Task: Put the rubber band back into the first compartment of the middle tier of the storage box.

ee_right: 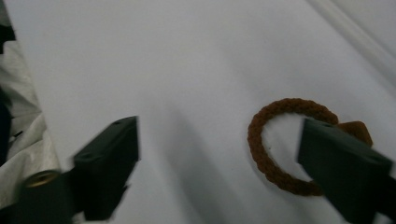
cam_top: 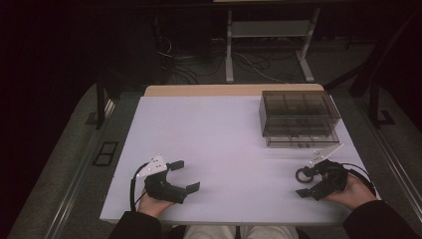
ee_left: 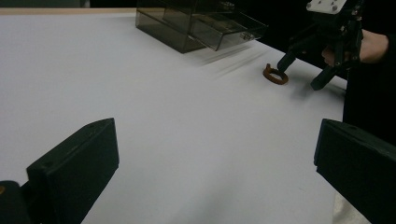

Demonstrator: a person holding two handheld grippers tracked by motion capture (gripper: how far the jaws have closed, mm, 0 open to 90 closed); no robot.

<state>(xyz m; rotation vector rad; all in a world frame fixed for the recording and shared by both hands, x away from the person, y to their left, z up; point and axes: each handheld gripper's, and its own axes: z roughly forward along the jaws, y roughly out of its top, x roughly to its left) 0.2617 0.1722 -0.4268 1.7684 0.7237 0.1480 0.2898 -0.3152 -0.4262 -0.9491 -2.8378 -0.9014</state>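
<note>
Right gripper point(cam_top: 304, 183) spread wide, gripping nothing, one jaw planted inside the brown braided ring point(ee_right: 280, 144) flat on the table point(cam_top: 224, 144). Ring not yet grasped or lifted; clear drawer box point(cam_top: 298, 117) beyond, one drawer out. Left gripper point(cam_top: 185, 175) idle, agape, empty

We see our right gripper point(ee_right: 219, 163) over the white table point(ee_right: 187, 60). Its two black jaws stand wide apart. A brown braided ring point(ee_right: 264, 149) lies flat on the table, and one jaw sits partly over it.
</note>
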